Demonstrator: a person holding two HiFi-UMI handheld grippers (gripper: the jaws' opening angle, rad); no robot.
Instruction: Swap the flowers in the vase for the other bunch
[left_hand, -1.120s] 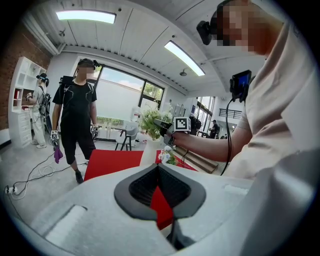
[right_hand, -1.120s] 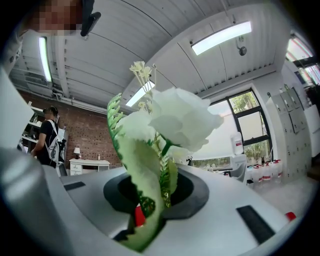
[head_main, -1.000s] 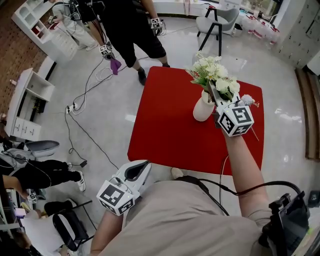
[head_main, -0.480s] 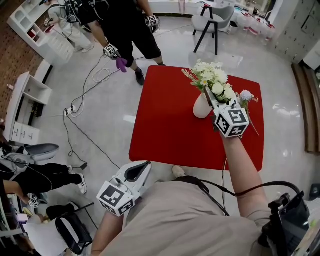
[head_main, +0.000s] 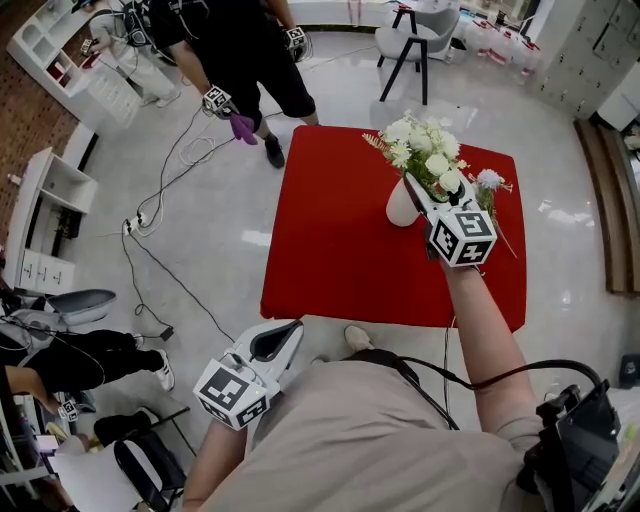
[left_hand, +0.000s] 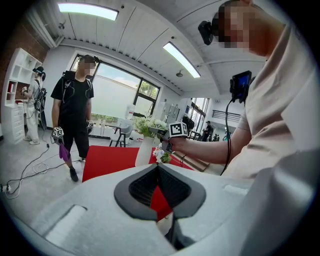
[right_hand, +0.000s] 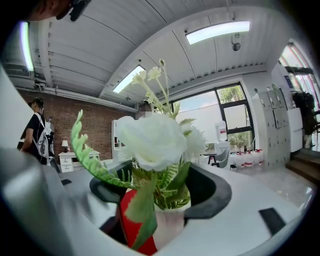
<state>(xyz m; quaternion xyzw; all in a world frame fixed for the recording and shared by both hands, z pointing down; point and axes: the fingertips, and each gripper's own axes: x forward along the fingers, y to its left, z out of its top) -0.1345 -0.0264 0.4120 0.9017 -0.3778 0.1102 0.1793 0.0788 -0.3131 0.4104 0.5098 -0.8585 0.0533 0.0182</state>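
Shelving in white stands at the far left of the head view, and black cables run over the pale floor beside it. Next comes the left gripper, held low near the wearer's body, off the table and well apart from the vase. In the left gripper view its jaws are closed tip to tip and nothing is between them. A bit of red shows through the small gap under the tips.

Farther back a person in black clothes stands on the floor near the far left corner of the red table.

On the right half of this table stands the white vase, upright, with the bunch of white flowers in it. The right gripper reaches level to the bunch just above the mouth of the vase. Its jaws have just been opening. In the right gripper view they stand apart, one on each side of the green stems, and the pads do not press them.

To the right of this gripper, the other bunch, pale lilac, lies on the red table close to the vase.
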